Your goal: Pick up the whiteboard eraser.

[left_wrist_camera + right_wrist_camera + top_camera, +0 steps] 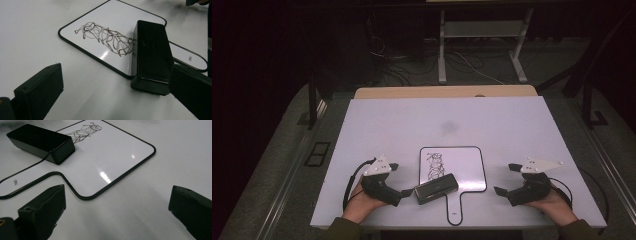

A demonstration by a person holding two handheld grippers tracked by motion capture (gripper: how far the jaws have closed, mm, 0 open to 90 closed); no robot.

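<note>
Black eraser block (436,188), glossy, rectangular

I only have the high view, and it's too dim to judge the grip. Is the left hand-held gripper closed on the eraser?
Observer: No. In the left gripper view the left hand-held gripper is open. The eraser sits beside one jaw, not between the two.
Operator: Is the eraser fully on the whiteboard?
Observer: No. Its near end overhangs the edge of the whiteboard onto the table.
Operator: And the other hand?
Observer: The right hand-held gripper is open and holds nothing. A corner of the whiteboard lies just ahead of its jaws.
</note>
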